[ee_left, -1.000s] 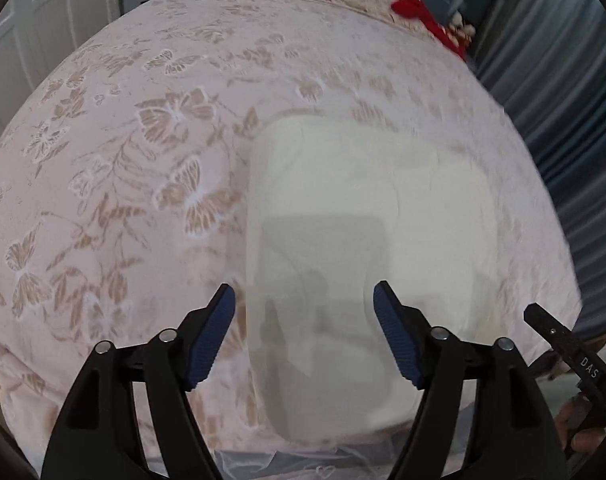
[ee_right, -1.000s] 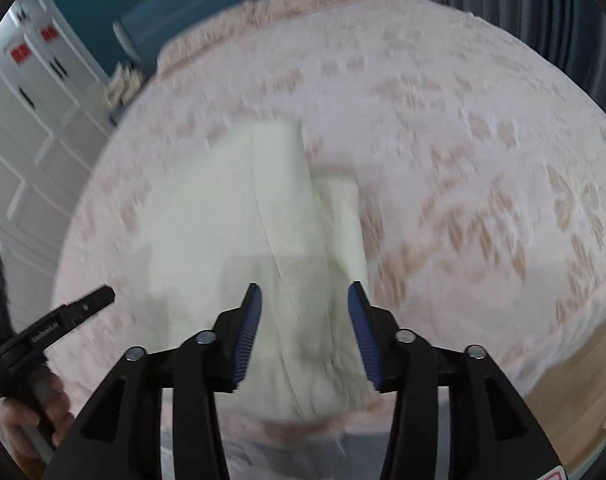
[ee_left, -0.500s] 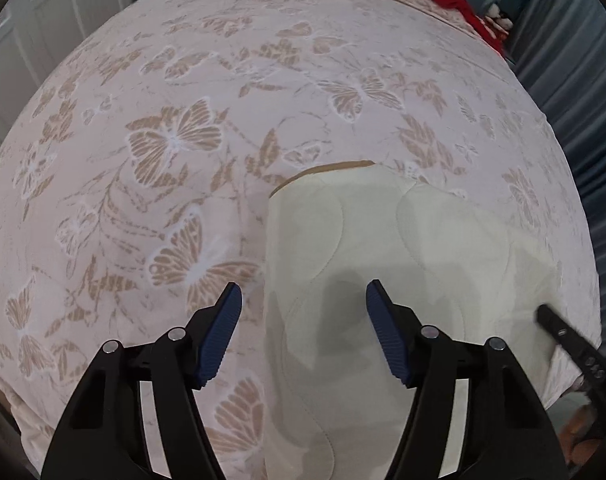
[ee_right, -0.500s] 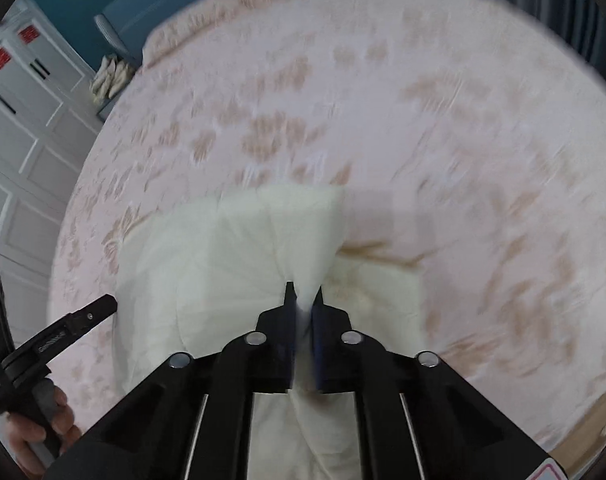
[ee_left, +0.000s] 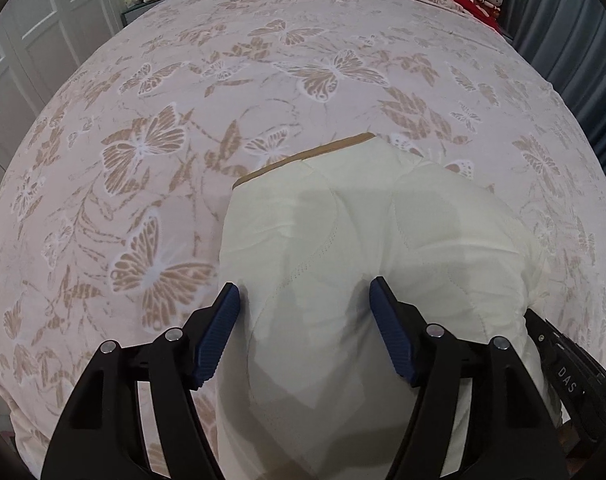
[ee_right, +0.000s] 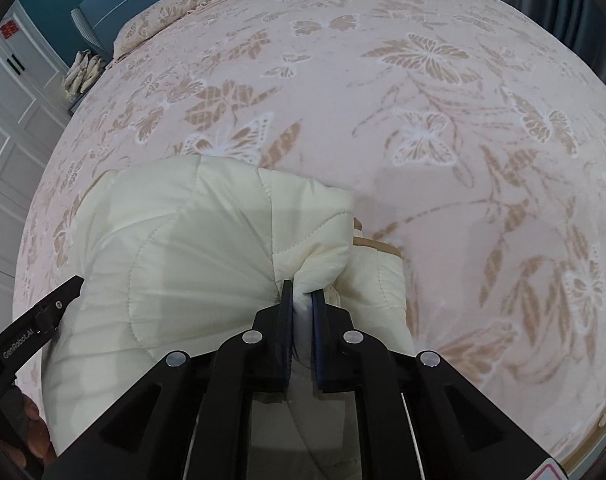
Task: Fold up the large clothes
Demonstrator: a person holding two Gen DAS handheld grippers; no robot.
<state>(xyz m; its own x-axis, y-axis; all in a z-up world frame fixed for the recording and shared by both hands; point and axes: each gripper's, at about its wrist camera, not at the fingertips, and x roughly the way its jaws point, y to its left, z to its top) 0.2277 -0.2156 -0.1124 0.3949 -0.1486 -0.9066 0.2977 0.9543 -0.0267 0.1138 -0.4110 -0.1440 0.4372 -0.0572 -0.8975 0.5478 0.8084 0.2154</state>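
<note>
I have both grippers pitched steeply down over the bed, whose cover carries a butterfly print. The cream quilted jacket lies folded near the bed's six o'clock edge, its tan-trimmed hem at twelve o'clock. My left gripper has its jaws apart, having just widened a little, straddling the jacket's near corner; the blue pads look clear of the fabric, though I can't be sure in this view. My right gripper has its jaws clamped together on a bunched ridge of the jacket, gathered fabric fanning out toward nine o'clock. The left gripper's tip shows at eight o'clock there.
</note>
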